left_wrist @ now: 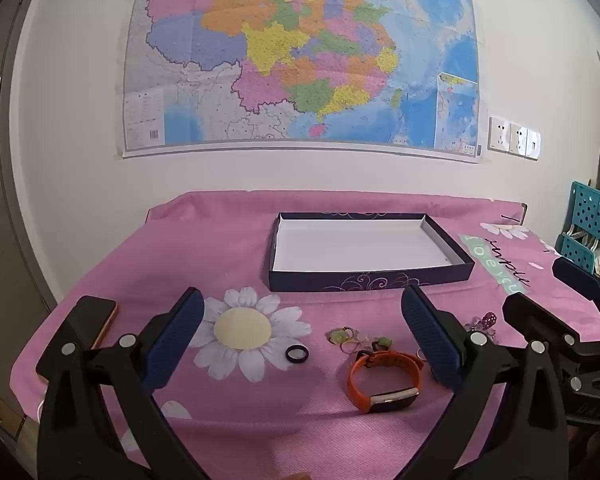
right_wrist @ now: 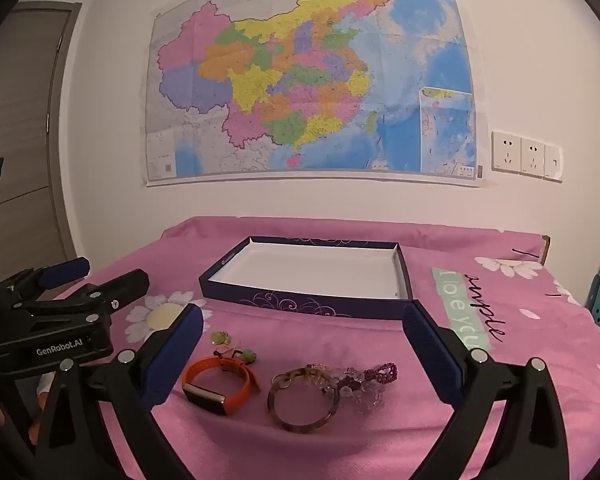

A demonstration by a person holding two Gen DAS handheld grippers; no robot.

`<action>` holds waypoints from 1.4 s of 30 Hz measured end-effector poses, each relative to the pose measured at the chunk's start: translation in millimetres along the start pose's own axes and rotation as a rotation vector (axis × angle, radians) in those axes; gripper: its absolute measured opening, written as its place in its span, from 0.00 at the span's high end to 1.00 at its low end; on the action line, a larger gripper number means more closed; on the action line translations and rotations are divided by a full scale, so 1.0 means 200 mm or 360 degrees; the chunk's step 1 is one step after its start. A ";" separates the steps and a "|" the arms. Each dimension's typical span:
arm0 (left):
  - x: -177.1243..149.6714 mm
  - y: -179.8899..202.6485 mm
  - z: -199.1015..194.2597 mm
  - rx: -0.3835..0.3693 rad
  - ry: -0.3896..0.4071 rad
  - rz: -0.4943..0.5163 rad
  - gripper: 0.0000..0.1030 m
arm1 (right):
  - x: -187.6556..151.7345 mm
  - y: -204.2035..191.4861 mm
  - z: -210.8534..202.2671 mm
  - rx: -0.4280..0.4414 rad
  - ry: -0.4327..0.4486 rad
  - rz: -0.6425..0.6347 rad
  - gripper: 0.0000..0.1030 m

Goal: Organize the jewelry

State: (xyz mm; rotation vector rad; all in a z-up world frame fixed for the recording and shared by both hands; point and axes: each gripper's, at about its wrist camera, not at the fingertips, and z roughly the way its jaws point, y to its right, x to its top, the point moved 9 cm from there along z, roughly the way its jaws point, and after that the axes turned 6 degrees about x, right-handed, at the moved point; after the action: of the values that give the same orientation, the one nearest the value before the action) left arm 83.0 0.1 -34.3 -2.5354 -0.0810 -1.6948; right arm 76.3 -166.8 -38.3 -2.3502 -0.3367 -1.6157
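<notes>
An open dark blue box (left_wrist: 370, 280) with a white inside sits on the pink cloth; it also shows in the right wrist view (right_wrist: 312, 302). In front of it lie an orange-strapped watch (left_wrist: 384, 380) (right_wrist: 220, 384), a black ring (left_wrist: 297, 354), small green and gold pieces (left_wrist: 350, 338) (right_wrist: 220, 338), a brown bangle (right_wrist: 303, 400) and a purple beaded piece (right_wrist: 380, 374). My left gripper (left_wrist: 304, 340) is open and empty above the ring and watch. My right gripper (right_wrist: 304, 356) is open and empty above the bangle.
A phone (left_wrist: 88, 328) lies at the table's left edge. A teal perforated rack (left_wrist: 588, 232) stands at the right. A map (left_wrist: 300, 56) and wall sockets (left_wrist: 514, 138) are on the wall behind. The table ends close to the grippers.
</notes>
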 end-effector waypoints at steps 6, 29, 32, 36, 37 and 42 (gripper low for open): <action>0.00 0.00 0.00 0.0003 0.0007 0.0000 0.05 | -0.01 0.01 0.00 0.0012 -0.0003 0.0009 0.06; 0.01 -0.01 0.00 -0.0002 0.0005 -0.0005 0.05 | -0.03 0.02 0.03 0.0031 -0.0009 0.0050 0.06; 0.01 -0.01 0.00 0.0000 0.0004 -0.0004 0.05 | -0.03 0.02 0.03 0.0033 -0.0007 0.0051 0.06; 0.00 -0.01 0.00 0.0001 0.0004 -0.0004 0.05 | -0.02 0.02 0.03 0.0037 -0.0012 0.0050 0.06; 0.01 -0.01 0.00 -0.0001 0.0005 -0.0004 0.05 | -0.02 0.02 0.03 0.0035 -0.0010 0.0051 0.06; -0.01 -0.01 0.00 0.0000 0.0003 -0.0002 0.05 | -0.02 0.02 0.04 0.0041 -0.0009 0.0050 0.06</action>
State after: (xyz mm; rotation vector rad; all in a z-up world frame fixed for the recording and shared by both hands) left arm 82.2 1.5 -35.3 -2.5343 -0.0829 -1.6977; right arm 82.4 -168.0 -44.8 -2.3296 -0.3182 -1.5815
